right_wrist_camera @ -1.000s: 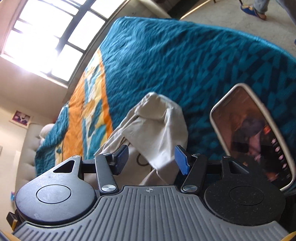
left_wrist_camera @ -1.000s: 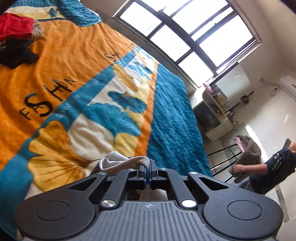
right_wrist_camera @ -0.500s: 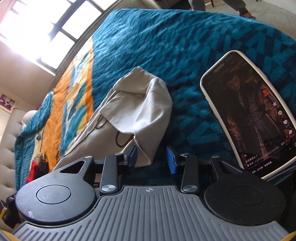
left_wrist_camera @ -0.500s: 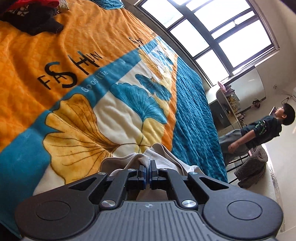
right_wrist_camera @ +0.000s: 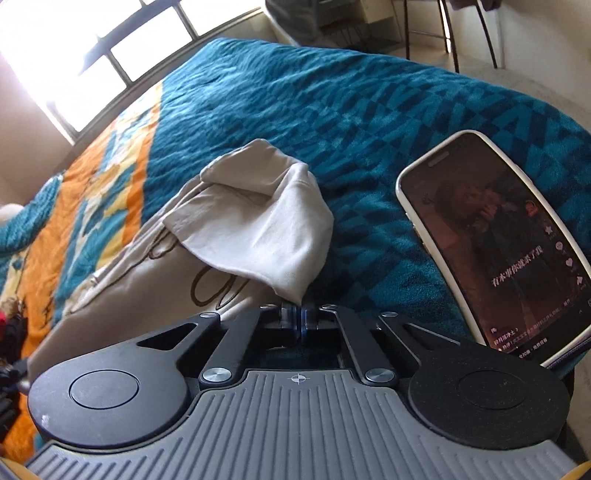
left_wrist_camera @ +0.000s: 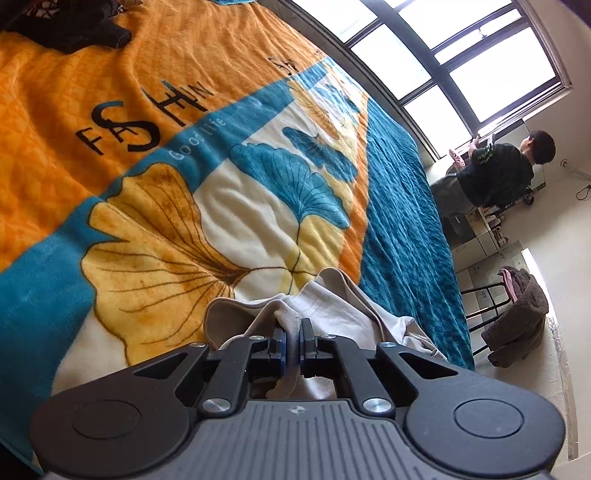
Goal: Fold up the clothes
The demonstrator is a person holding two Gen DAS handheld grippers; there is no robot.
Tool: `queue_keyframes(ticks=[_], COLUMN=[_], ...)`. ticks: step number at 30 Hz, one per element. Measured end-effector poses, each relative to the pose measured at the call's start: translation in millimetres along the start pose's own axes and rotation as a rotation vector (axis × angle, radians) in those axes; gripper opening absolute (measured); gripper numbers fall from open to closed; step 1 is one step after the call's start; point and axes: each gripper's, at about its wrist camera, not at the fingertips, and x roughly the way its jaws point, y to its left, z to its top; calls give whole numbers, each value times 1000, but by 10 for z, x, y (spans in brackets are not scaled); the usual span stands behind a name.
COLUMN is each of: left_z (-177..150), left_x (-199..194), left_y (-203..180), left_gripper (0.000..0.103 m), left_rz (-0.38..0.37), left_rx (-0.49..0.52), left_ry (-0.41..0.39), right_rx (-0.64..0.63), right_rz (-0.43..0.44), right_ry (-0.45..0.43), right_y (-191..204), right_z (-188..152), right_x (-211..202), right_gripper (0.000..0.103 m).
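Note:
A cream shirt with brown lettering lies bunched on the patterned bed blanket. My right gripper is shut on the lower corner of its folded-over sleeve. In the left wrist view my left gripper is shut on a bunched edge of the same shirt, which spreads over the blanket just ahead of the fingers.
A phone with a lit screen lies on the blanket right of the shirt. Dark and red clothes sit at the far end of the bed. A person stands by the window; a chair with clothes stands beside the bed.
My right gripper moved in and closed on the sleeve corner; it was open before. My left gripper kept its grip on the shirt and shifted over the blanket. The person walked toward the window.

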Motion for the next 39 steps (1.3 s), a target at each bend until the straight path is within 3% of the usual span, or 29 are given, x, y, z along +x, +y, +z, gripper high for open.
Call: queue_keyframes(ticks=[3, 6, 9, 13, 15, 17, 20, 24, 27, 29, 31, 33, 36, 39], left_z=[-11, 48, 228, 625, 849, 1030, 1121, 983, 805, 690, 614, 531, 530, 597], left_x=[87, 65, -144, -576, -892, -1338, -2033, -2574, -2865, -3021, -3135, -3230, -3295, -3246], left_y=[54, 76, -115, -619, -919, -1209, -1593, -1885, -1849, -1804, -1746, -1709, -1689, -1657], left_gripper=[3, 2, 2, 1, 1, 1, 2, 1, 2, 1, 2, 2, 2, 2], left_rz=[-20, -68, -143, -283, -376, -489, -628, -565, -601, -586, -608, -605, -600, -591], left_rx=[-28, -103, -130, -111, -79, -31, 90, 244, 277, 278, 268, 286, 295, 295], left_ry=[24, 2, -74, -202, -287, -400, -566, -694, -809, -890, -928, -984, -989, -977], right_rx=[76, 268, 401, 473, 512, 527, 480, 336, 268, 214, 216, 159, 100, 61], right_rz=[74, 223, 385, 610, 726, 857, 973, 897, 942, 904, 919, 929, 915, 933], right_ry=[-17, 1, -25, -89, -162, -312, -558, -653, -732, -721, -669, -695, -659, -684], right_y=[-168, -434, -526, -289, -167, -43, 108, 362, 413, 470, 470, 464, 498, 524], right_z=[134, 352, 563, 1004, 1265, 1525, 1703, 1684, 1558, 1526, 1521, 1471, 1453, 1422], right_x=[-154, -277, -405, -672, -881, -1264, -1916, -2420, -2722, -2869, -2920, -3060, -3179, -3294], right_gripper=[1, 1, 1, 1, 1, 1, 1, 1, 1, 1, 1, 1, 1, 1])
